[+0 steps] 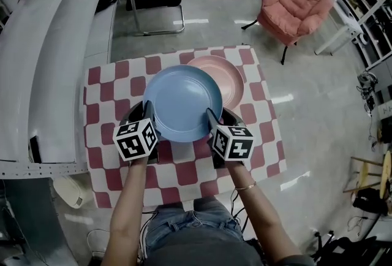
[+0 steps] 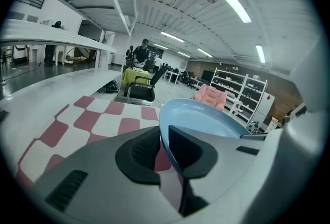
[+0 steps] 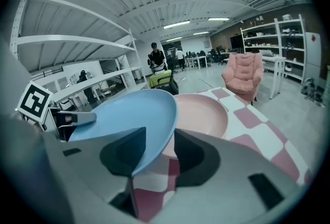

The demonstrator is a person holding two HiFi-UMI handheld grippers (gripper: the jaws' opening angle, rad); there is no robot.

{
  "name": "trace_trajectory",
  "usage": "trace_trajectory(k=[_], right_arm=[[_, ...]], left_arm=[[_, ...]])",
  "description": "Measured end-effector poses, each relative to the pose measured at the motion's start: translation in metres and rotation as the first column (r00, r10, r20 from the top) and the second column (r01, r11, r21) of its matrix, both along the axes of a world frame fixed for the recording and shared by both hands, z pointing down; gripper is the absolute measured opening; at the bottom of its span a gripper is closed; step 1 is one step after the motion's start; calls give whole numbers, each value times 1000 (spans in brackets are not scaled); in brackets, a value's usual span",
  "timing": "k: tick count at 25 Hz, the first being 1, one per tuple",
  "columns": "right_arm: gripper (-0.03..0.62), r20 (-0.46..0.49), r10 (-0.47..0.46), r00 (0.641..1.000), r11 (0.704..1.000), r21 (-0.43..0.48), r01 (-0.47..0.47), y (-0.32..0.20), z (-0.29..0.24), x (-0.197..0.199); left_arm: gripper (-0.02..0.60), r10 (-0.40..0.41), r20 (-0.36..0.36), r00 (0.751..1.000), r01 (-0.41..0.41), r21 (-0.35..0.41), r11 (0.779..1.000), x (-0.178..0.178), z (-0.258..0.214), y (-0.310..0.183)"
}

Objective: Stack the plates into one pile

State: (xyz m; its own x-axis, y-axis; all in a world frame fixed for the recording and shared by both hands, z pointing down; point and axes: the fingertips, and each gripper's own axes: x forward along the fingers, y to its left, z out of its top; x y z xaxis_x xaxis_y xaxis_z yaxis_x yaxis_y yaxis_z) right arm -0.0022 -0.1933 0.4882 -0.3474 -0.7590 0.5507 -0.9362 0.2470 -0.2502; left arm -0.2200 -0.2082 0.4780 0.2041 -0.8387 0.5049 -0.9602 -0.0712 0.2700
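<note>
Blue plate (image 1: pixel 182 102) held raised above checkered tablecloth (image 1: pixel 101 113), partly overlapping pink plate (image 1: pixel 228 73), which is lying on cloth behind it. Left rim clamped between left gripper (image 1: pixel 147 114) jaws, right rim clamped between right gripper (image 1: pixel 214 119) jaws

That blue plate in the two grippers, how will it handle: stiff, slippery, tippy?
Probably stiff: the blue plate shows no sag though the left hand-held gripper and right hand-held gripper pinch only opposite rim edges. Its smooth surface could slip in such shallow bites. Held at two points, it may rock.
</note>
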Motion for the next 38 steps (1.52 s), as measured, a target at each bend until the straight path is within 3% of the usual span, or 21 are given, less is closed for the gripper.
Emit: trace_trajectory(k=[9,18,38], right_arm=[[176,-13,36,999,999,8,-36,-16,0,67],[176,-39,59,997,998,4,-59,-40,9,108],[176,-94,26,995,999,-42,-30,-73,40,123]], left_arm=[[63,36,-5,999,-36,-10,999,66,5,-21],[63,54,-7,999,-54,-23,998,108,14,-47],[64,37,27,999,-35,-78,996,123,42,-74]])
